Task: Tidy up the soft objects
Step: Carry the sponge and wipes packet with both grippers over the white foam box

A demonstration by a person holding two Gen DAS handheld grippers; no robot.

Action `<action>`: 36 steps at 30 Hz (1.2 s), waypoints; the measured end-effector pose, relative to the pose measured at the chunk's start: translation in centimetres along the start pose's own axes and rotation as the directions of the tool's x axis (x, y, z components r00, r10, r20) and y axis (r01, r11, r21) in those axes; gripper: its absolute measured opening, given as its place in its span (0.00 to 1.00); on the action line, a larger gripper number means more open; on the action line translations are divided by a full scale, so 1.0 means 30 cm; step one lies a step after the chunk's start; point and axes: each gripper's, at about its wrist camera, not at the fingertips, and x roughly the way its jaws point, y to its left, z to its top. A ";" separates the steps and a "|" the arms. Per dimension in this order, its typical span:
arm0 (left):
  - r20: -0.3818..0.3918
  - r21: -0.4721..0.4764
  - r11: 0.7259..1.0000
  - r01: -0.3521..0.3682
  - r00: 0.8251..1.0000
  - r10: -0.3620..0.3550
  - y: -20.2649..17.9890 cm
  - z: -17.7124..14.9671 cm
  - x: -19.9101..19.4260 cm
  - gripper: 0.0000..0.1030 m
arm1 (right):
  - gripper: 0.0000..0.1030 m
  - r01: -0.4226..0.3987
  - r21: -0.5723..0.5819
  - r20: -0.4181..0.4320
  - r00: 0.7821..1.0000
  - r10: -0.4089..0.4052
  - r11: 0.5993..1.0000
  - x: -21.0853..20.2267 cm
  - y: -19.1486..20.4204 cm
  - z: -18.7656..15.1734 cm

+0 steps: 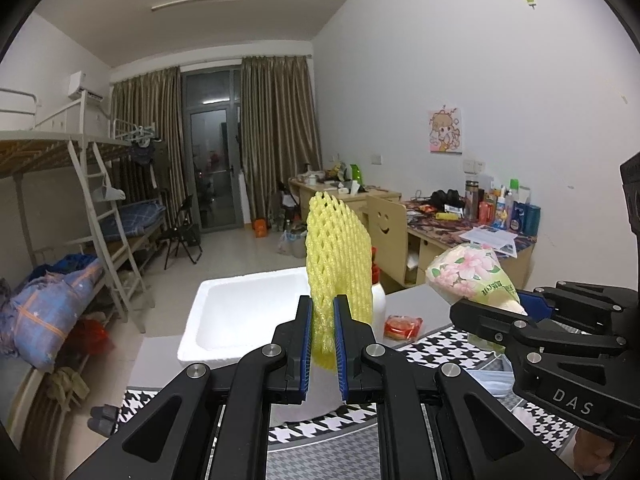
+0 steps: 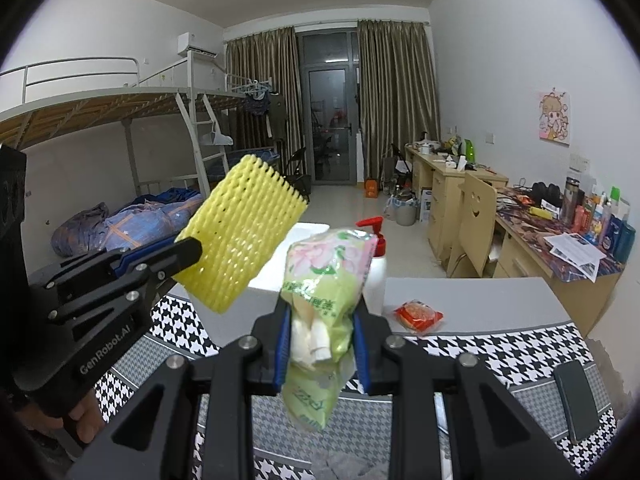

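While both hover above the table (image 2: 472, 304), left hand-held gripper (image 1: 322, 344) clamps yellow foam net (image 1: 338, 256); right hand-held gripper (image 2: 320, 340) clamps green tissue pack (image 2: 328, 280).

Yellow foam net (image 1: 340, 256), green floral-print tissue pack (image 2: 328, 280), black-and-white houndstooth tablecloth (image 2: 500, 356), white foam box (image 1: 240, 304)

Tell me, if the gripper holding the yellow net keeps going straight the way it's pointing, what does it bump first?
Probably the white foam box. The left gripper, shut on the yellow foam net, points slightly downward, and the box lies right ahead of it. How far away is hard to judge through the fisheye.
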 end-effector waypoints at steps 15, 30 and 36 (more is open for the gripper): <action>-0.006 -0.016 0.998 -0.055 0.998 0.055 0.061 0.058 0.053 0.11 | 0.31 -0.018 -0.022 -0.005 1.000 0.018 1.000 0.069 0.041 0.087; -0.032 -0.034 0.994 -0.102 0.994 0.101 0.117 0.071 0.126 0.11 | 0.31 -0.026 -0.037 -0.040 0.999 0.025 0.999 0.183 0.077 0.141; -0.053 -0.032 0.992 -0.120 0.992 0.118 0.124 0.073 0.166 0.11 | 0.31 -0.022 -0.039 -0.061 0.998 0.019 0.999 0.230 0.092 0.154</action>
